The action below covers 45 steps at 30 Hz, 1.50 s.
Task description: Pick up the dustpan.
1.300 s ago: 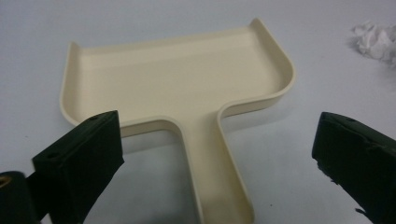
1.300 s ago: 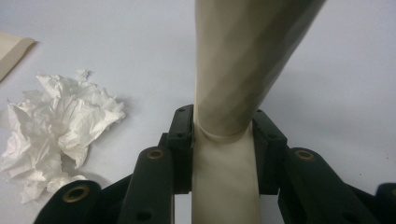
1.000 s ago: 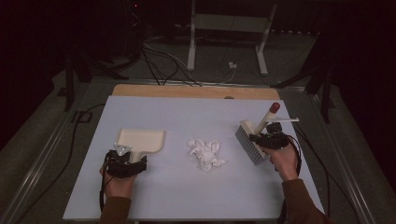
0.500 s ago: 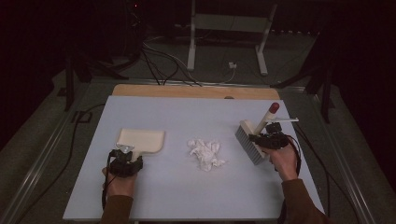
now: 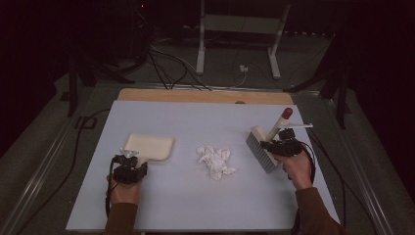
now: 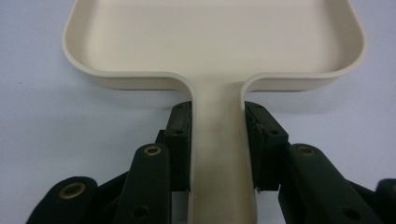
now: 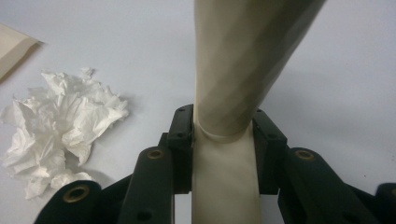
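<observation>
A cream dustpan [image 5: 149, 147] lies flat on the table at the left, its handle toward me. My left gripper [image 5: 131, 159] has just been closing on that handle; in the left gripper view its pads [image 6: 180, 135] press both sides of the dustpan handle [image 6: 217, 154]. At the right, my right gripper [image 5: 272, 145] is shut on the cream handle of a hand brush [image 5: 259, 152], whose bristle head rests on the table and whose red-tipped end points up and away. The brush handle [image 7: 243, 56] rises between the right gripper [image 7: 223, 121] jaws. A crumpled white tissue [image 5: 215, 159] lies between dustpan and brush.
The pale blue tabletop [image 5: 195, 117] has a wooden strip [image 5: 195, 95] along its far edge. Cables and a white stand [image 5: 205, 44] lie on the dark floor beyond. The tissue [image 7: 60, 135] sits to the left in the right gripper view.
The left gripper's jaws have closed onto the dustpan handle. The right hand and brush have stayed put, and the tissue has not moved.
</observation>
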Available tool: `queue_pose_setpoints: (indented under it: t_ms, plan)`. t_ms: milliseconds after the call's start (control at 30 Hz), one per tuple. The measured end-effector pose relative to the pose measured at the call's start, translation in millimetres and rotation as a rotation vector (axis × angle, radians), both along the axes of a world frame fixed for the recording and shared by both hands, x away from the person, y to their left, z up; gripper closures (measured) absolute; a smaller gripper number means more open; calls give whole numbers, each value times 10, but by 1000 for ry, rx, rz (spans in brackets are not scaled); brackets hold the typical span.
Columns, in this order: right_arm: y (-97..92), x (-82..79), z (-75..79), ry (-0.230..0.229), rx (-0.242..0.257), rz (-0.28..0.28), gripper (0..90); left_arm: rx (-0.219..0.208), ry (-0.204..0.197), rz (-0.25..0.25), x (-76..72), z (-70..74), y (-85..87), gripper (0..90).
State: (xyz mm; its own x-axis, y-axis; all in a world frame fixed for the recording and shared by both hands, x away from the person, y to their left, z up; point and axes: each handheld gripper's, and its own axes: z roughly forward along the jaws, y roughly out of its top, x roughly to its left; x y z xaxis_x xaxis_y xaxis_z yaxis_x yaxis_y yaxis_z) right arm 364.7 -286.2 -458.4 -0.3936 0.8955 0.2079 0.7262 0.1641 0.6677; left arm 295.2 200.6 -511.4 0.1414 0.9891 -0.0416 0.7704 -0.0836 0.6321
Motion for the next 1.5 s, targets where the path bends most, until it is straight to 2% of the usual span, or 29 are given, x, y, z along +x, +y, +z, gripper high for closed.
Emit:
queue_pose_setpoints:
  t_ms: [233, 733, 900, 1167, 1500]
  plan:
    - [0, -1, 0, -1, -2, -3, 669, 2, -5, -28, -10, 84, 18, 668]
    - [2, -2, -1, 0, 1, -8, 668, -31, -34, -67, -56, 232, 151, 668]
    - [1, -2, -1, 2, 4, -11, 668, -59, -43, -113, -68, 289, 217, 667]
    - [-1, -4, -3, 3, 7, -15, 668, -63, -45, -143, -86, 361, 321, 667]
    - [-9, -3, -5, 4, 13, -18, 668, -62, -77, -176, -125, 437, 432, 668]
